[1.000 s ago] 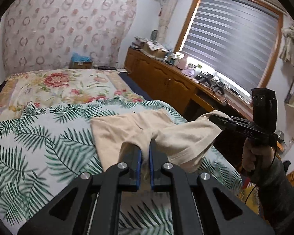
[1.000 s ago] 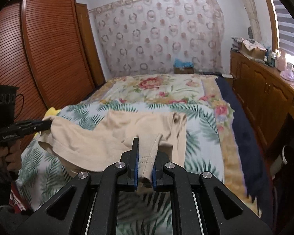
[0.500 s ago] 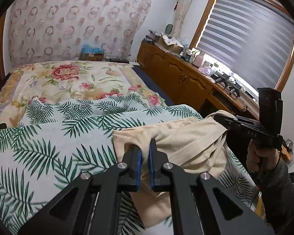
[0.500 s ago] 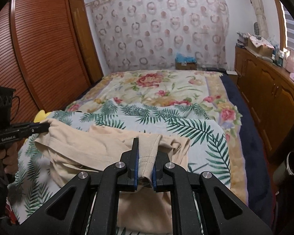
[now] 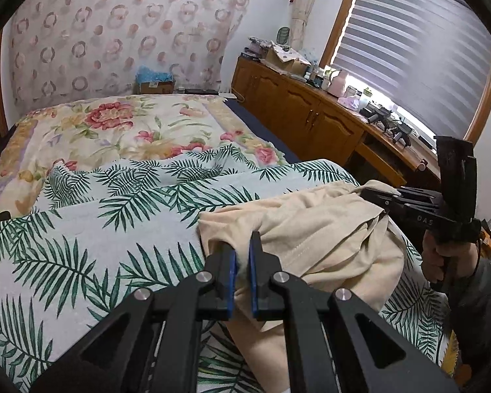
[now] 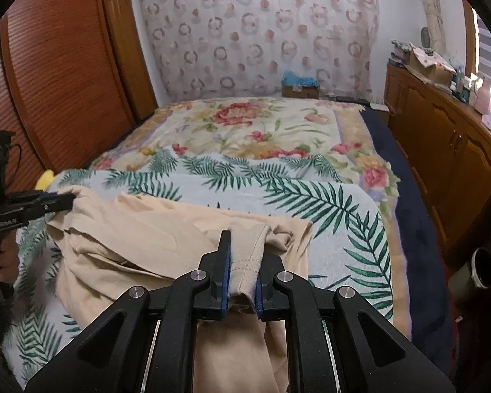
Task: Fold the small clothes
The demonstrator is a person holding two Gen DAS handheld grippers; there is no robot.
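Both the left gripper (image 5: 242, 262) and right gripper (image 6: 244, 262) clamp the beige garment (image 6: 167, 229), now dragged toward the bed's (image 6: 311, 196) near edge, bunched, needing spreading before folding

Palm-print blanket (image 5: 81, 229) over floral bedspread (image 5: 114, 131)

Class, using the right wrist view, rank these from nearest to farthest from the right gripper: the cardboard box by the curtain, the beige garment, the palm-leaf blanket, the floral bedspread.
1. beige garment: clamped in the jaws of the right gripper.
2. palm-leaf blanket: under the garment, spreading right.
3. floral bedspread: beyond the blanket, mid-bed.
4. cardboard box: at the far end, against the curtain.
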